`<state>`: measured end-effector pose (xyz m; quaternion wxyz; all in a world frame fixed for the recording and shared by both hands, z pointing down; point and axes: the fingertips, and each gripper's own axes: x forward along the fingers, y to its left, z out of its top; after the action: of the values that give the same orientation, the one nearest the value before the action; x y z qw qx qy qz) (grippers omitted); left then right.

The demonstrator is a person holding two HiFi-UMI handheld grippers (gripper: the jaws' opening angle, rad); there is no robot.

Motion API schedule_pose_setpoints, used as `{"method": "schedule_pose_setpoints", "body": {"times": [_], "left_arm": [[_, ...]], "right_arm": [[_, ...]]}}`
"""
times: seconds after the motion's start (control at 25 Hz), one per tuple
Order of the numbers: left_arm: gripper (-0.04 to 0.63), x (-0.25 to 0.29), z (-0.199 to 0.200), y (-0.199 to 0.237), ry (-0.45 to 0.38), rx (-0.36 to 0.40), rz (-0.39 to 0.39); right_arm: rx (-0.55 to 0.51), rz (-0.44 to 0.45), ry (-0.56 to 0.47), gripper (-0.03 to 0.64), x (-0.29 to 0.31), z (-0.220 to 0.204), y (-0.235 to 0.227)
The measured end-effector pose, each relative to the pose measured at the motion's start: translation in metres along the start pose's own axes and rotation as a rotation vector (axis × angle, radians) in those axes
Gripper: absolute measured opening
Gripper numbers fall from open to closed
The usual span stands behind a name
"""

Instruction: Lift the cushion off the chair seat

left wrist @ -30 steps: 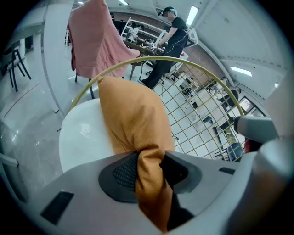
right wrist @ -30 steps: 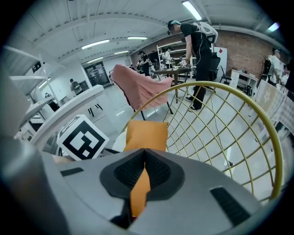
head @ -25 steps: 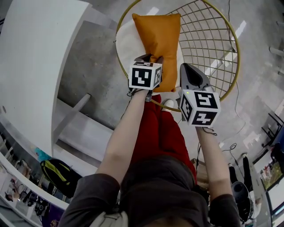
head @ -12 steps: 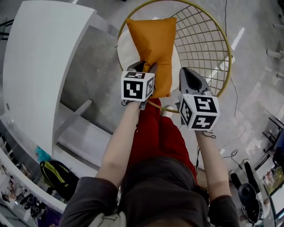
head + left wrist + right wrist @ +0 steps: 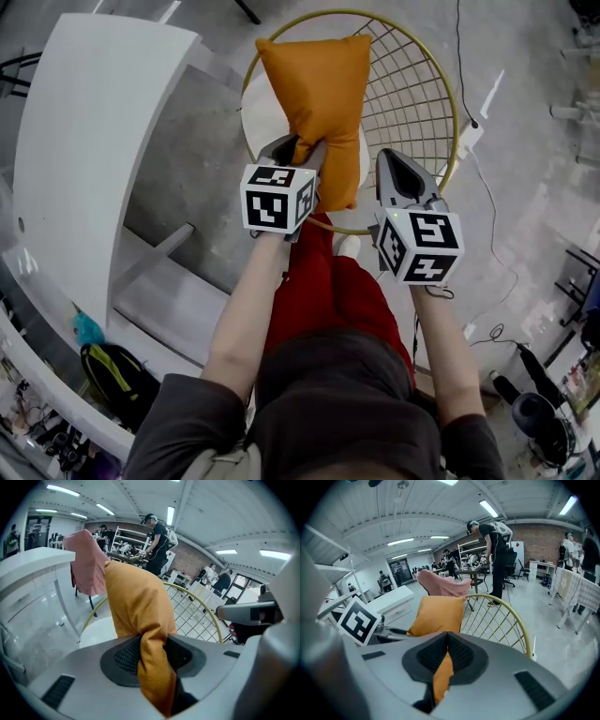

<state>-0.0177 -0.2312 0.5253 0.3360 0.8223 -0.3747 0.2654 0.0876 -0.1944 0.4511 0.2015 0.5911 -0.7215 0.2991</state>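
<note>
An orange cushion hangs above the white seat of a round gold wire chair. In the head view my left gripper is shut on the cushion's near left edge. My right gripper is at the cushion's near right corner. The left gripper view shows a thick fold of the orange cushion squeezed between the dark pads of the left gripper. In the right gripper view a thin strip of the cushion is pinched in the right gripper. The cushion's underside is hidden.
A white table stands to the left of the chair, with a backpack on the floor near it. A cable runs over the concrete floor at the right. Behind the chair are a pink cloth and people.
Both grippers have risen together with the cushion held between them. The cushion now hangs higher over the seat, and more of the chair's ring shows beneath it.
</note>
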Motion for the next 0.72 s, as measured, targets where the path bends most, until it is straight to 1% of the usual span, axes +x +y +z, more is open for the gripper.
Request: {"method": "schedule_pose_setpoints", "body": {"times": [0.16, 0.36, 0.52, 0.72], "left_arm": [[0.156, -0.028, 0.024, -0.012, -0.052, 0.04, 0.004], [0.156, -0.054, 0.036, -0.035, -0.119, 0.082, 0.018], [0.158, -0.077, 0.042, -0.051, -0.168, 0.1, 0.022], [0.161, -0.096, 0.06, -0.078, -0.217, 0.141, 0.027]], "right_arm": [[0.001, -0.004, -0.048, 0.018, -0.023, 0.021, 0.003], [0.004, -0.01, -0.114, 0.018, -0.055, 0.029, -0.005], [0.0, -0.009, -0.157, 0.018, -0.081, 0.03, -0.004], [-0.002, -0.005, -0.218, 0.018, -0.11, 0.044, -0.013]]}}
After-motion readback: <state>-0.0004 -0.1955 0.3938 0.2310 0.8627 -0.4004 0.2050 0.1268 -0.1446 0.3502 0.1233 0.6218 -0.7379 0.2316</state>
